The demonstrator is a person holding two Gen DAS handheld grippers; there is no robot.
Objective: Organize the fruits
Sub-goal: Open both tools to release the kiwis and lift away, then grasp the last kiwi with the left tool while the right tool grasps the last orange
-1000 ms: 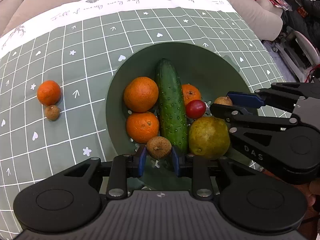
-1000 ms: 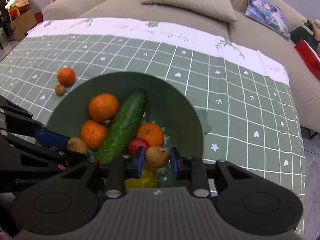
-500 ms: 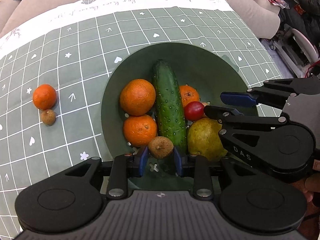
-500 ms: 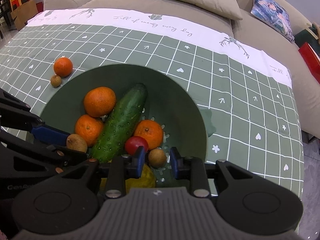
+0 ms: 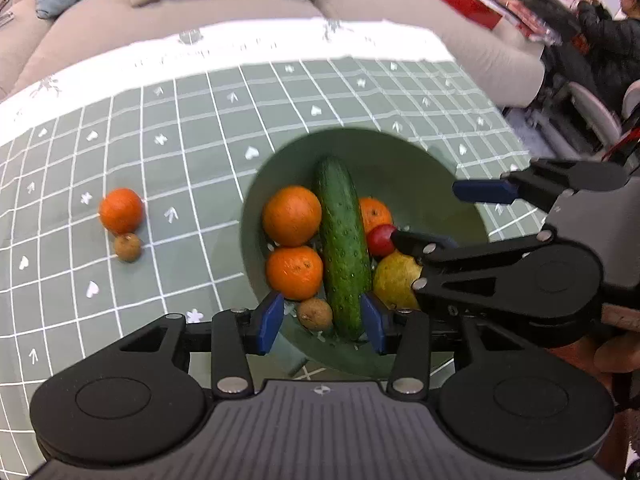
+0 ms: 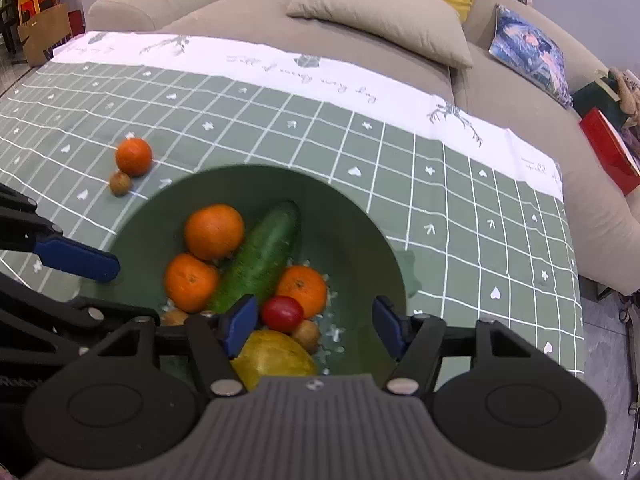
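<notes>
A green bowl holds a cucumber, three oranges, a red tomato and a yellow pear. My left gripper hangs over the bowl's near side with its jaws opening. A small brown fruit lies in the bowl between its pads, touching neither. My right gripper is also opening, over a second small brown fruit that rests beside the tomato and the pear, free of the pads. On the cloth left of the bowl lie an orange and a third brown fruit.
The table wears a green checked cloth with a white border. Behind it stands a beige sofa with cushions. A red bag sits to the right. A person is at the far right.
Both grippers opened and let go of their small brown fruits, which now lie in the bowl. Both grippers also drew back and up a little.
</notes>
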